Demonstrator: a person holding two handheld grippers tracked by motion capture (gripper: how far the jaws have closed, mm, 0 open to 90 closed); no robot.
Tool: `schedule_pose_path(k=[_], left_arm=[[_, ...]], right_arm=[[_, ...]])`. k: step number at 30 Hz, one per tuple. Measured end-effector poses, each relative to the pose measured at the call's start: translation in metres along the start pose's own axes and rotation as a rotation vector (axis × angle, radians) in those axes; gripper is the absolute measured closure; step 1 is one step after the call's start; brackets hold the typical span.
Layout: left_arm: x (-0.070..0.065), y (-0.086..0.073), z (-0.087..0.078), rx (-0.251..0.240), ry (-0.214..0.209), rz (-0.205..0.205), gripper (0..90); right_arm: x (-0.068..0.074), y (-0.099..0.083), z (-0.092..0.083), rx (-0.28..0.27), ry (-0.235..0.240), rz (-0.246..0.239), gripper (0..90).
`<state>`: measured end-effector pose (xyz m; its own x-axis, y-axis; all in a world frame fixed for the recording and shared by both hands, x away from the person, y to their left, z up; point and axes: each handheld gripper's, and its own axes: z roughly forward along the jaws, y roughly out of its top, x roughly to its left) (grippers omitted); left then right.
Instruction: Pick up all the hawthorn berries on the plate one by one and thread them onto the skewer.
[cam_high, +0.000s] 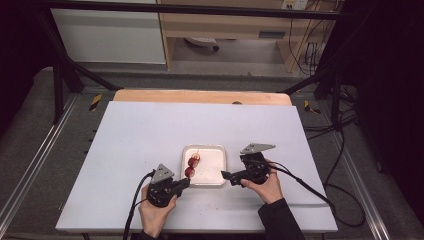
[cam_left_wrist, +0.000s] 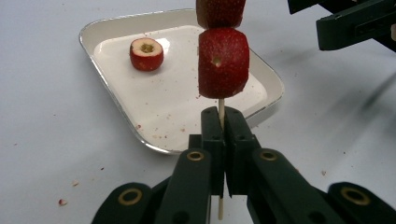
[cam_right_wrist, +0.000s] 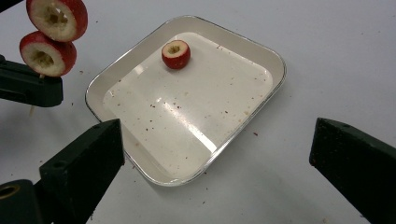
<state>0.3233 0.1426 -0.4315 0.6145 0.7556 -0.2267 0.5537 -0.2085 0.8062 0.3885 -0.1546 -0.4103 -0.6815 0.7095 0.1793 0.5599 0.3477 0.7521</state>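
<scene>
White table (cam_high: 150, 130): tray (cam_right_wrist: 275, 65) holds one cored fruit piece (cam_right_wrist: 176, 54).

Even overhead light falls on the white tabletop (cam_high: 150, 135), while the room around it lies dim. The tray (cam_right_wrist: 261, 51) shows soft glare patches near its middle. Shadows around the tray are faint. The nearest jaws are slightly blurred.
</scene>
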Motion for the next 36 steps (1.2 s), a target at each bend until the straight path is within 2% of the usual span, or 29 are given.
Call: schedule_pose_path(k=[14, 36], left_arm=[[0.011, -0.004, -0.011, 0.019, -0.009, 0.021, 88.1], [0.023, -0.008, -0.024, 0.033, 0.008, 0.027, 88.1]], right_arm=[[0.002, 0.007, 0.006, 0.027, -0.002, -0.020, 4.2], [0.016, 0.047, 0.043, 0.095, 0.018, -0.063, 5.4]])
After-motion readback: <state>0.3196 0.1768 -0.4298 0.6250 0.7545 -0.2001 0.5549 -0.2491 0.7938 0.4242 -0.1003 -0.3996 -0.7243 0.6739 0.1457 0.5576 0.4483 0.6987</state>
